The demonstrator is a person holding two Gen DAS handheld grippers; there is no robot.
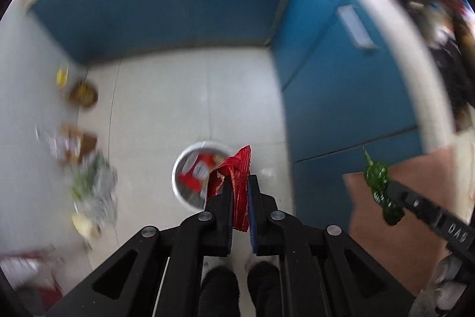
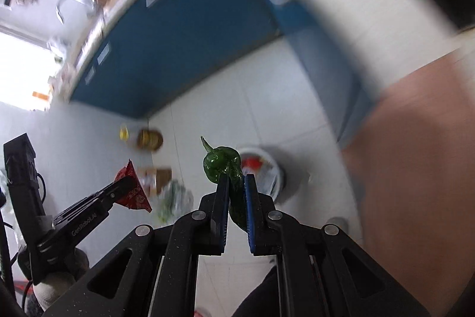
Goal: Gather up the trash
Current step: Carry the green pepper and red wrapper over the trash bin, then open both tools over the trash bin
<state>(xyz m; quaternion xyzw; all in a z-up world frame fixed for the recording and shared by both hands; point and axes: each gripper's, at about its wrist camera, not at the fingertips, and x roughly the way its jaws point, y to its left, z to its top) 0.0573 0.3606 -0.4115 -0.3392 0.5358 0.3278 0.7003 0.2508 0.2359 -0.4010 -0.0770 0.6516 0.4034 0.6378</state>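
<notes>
My left gripper (image 1: 240,183) is shut on a crumpled red wrapper (image 1: 237,177), held above a white trash bin (image 1: 185,165) on the floor; the bin holds red and white packaging. My right gripper (image 2: 237,181) is shut on a crumpled green wrapper (image 2: 221,164), with the same bin (image 2: 271,165) just right of its tips. In the left wrist view the right gripper (image 1: 386,198) shows at the right with the green wrapper (image 1: 377,177). From the right wrist camera, the left gripper (image 2: 130,183) appears at the left with the red wrapper (image 2: 132,192).
Blue cabinet fronts (image 1: 178,5) line the back and right under a white counter edge (image 1: 394,28). More litter lies on the white tiled floor at the left: a brown box (image 1: 78,143), green-and-clear wrapping (image 1: 92,183), a round brown item (image 1: 83,94). A reddish floor patch (image 1: 394,213) lies right.
</notes>
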